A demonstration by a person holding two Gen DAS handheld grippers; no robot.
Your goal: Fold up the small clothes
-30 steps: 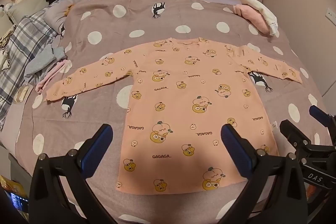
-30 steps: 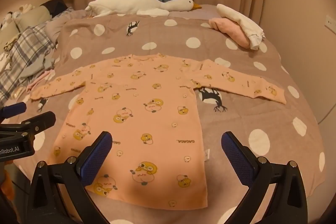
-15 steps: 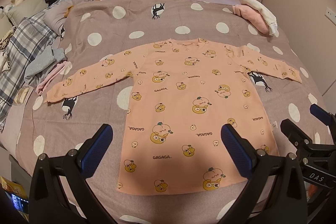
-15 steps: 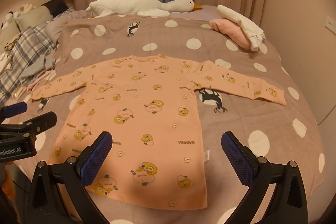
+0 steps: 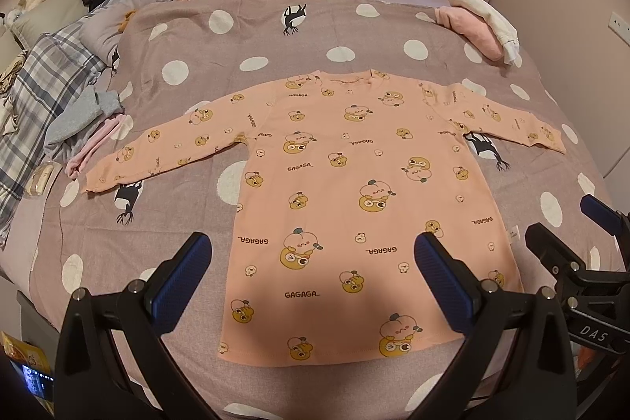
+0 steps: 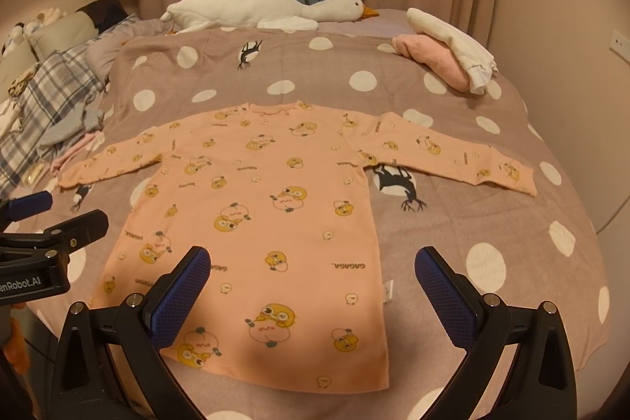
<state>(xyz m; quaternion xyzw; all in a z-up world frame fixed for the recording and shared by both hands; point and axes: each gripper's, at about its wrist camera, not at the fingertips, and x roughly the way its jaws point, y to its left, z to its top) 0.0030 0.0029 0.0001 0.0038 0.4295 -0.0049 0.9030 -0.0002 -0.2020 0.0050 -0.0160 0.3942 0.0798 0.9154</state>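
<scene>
Peach cartoon-print shirt (image 5: 354,207) lies flat, sleeves spread; left claw (image 5: 311,262) and right claw (image 6: 311,274) gape apart.

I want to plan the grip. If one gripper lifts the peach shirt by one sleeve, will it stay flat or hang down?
The peach shirt looks thin and lies flat on the bedspread, so it would probably droop. It is likely light. Its far sleeve would likely drag.

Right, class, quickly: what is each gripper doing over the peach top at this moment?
Left gripper: open, holding nothing, above the peach top.
Right gripper: open, holding nothing.
</scene>
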